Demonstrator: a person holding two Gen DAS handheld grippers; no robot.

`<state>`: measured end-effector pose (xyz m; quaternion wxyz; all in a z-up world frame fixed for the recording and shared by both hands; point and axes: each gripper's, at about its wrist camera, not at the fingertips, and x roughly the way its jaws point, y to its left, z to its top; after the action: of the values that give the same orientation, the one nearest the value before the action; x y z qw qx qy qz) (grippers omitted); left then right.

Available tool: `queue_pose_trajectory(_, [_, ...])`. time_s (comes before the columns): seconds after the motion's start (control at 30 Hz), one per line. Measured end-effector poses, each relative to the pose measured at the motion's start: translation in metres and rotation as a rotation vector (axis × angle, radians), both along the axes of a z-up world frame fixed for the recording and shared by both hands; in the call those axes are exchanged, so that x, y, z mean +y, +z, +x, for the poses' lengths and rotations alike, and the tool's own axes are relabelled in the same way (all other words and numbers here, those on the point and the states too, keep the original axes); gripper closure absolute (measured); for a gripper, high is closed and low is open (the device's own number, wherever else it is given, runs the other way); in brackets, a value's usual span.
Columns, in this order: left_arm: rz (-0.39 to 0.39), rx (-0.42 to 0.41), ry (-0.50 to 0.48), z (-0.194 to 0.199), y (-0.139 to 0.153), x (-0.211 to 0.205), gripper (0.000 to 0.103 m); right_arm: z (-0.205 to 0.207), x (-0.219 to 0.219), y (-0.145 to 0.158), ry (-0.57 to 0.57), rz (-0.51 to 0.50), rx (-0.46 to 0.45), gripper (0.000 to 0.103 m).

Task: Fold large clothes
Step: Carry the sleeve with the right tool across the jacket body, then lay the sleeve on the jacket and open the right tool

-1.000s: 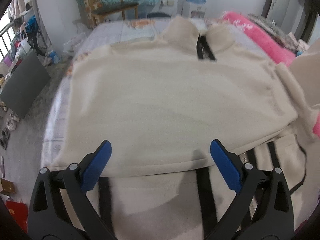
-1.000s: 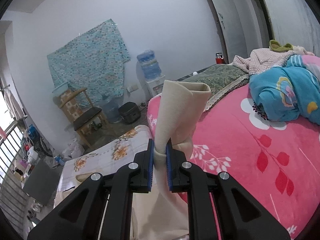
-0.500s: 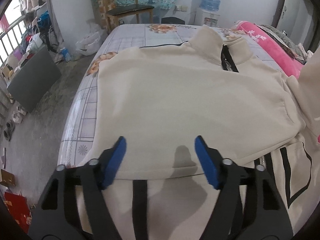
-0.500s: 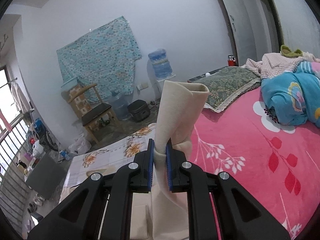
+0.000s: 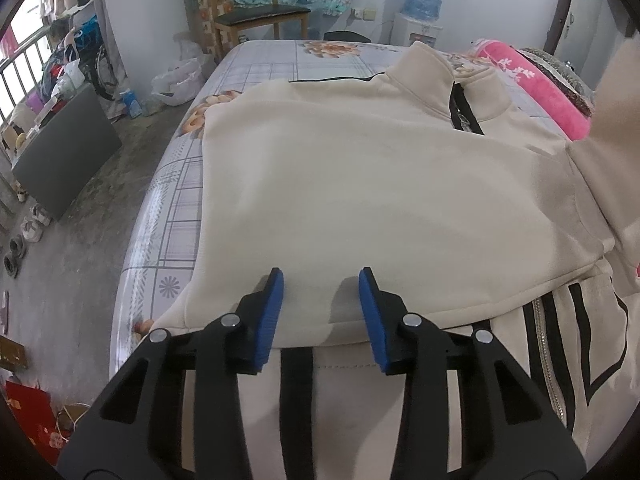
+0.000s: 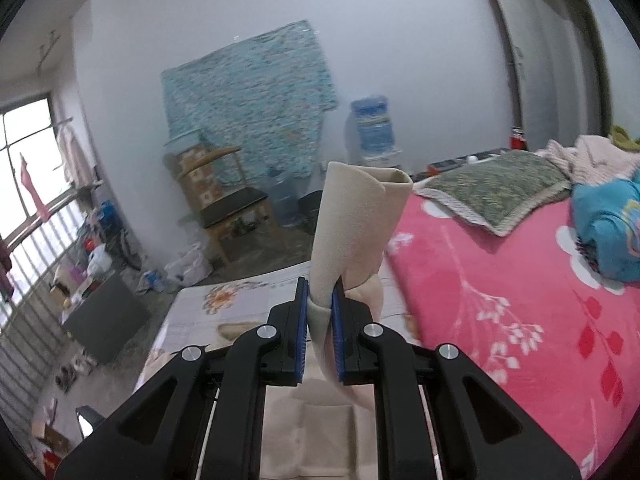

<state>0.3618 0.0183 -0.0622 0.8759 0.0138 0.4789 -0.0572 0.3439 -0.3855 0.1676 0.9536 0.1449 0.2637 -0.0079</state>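
A large cream jacket [image 5: 380, 184] lies flat on the bed, its stand-up collar [image 5: 440, 80] at the far end. One layer is folded over a lower part with black stripes [image 5: 296, 392]. My left gripper [image 5: 321, 280] hangs just over the folded layer's near edge. Its jaws are closing, and the cloth lies flat below the blue pads, not pinched. My right gripper [image 6: 320, 292] is shut on a bunched cream sleeve [image 6: 356, 208], held up off the bed. In the left wrist view the raised sleeve [image 5: 612, 128] shows at the right edge.
The bed sheet [image 5: 176, 184] has a floral grid print, and a pink blanket [image 6: 500, 280] covers the right side with a pillow [image 6: 496, 188] and a blue bundle [image 6: 608, 232]. A wooden chair [image 5: 260, 12], a water dispenser [image 5: 420, 12] and a grey board [image 5: 68, 148] stand on the floor beyond.
The left gripper's jaws have narrowed from wide apart to a small gap over the folded edge. The right gripper has swung across with the sleeve still pinched.
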Motion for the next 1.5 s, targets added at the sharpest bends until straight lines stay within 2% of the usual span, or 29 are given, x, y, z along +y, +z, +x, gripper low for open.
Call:
queue_pose_trajectory(0.2, [-0.046, 0.008, 0.002, -0.002, 0.002, 0.009, 0.07, 0.013, 0.058, -0.011, 0.123, -0.002, 0.018, 0.092])
queue_pose_trajectory(0.43, [-0.143, 0.018, 0.016, -0.011, 0.016, 0.028, 0.083, 0.027, 0.117, -0.036, 0.259, 0.028, 0.062, 0.092])
queue_pose_trajectory(0.6, [-0.226, 0.02, 0.004, -0.023, 0.028, 0.04, 0.087, 0.034, 0.174, -0.07, 0.362, 0.011, 0.123, 0.092])
queue_pose_trajectory(0.77, [-0.29, 0.03, -0.011, -0.032, 0.035, 0.047, 0.087, 0.038, 0.23, -0.117, 0.465, -0.053, 0.207, 0.091])
queue_pose_trajectory(0.8, [-0.293, 0.033, -0.013, -0.033, 0.035, 0.047, 0.087, 0.038, 0.243, -0.128, 0.486, -0.091, 0.224, 0.091])
queue_pose_trajectory(0.9, [-0.326, 0.052, -0.013, -0.035, 0.033, 0.05, 0.087, 0.039, 0.277, -0.161, 0.574, -0.177, 0.322, 0.083])
queue_pose_trajectory(0.97, [-0.352, 0.064, -0.013, -0.036, 0.032, 0.052, 0.087, 0.039, 0.289, -0.176, 0.629, -0.173, 0.391, 0.062])
queue_pose_trajectory(1.03, [-0.373, 0.073, -0.016, -0.037, 0.032, 0.054, 0.087, 0.033, 0.289, -0.183, 0.658, -0.16, 0.425, 0.044])
queue_pose_trajectory(1.13, [-0.398, 0.081, -0.022, -0.036, 0.031, 0.054, 0.087, 0.022, 0.276, -0.178, 0.685, -0.104, 0.421, 0.035])
queue_pose_trajectory(1.33, [-0.476, 0.088, -0.019, -0.025, 0.034, 0.059, 0.086, -0.003, 0.203, -0.161, 0.584, 0.063, 0.432, 0.032])
queue_pose_trajectory(1.5, [-0.536, 0.11, -0.016, -0.002, 0.04, 0.054, 0.066, -0.027, 0.125, -0.158, 0.438, 0.221, 0.433, 0.032])
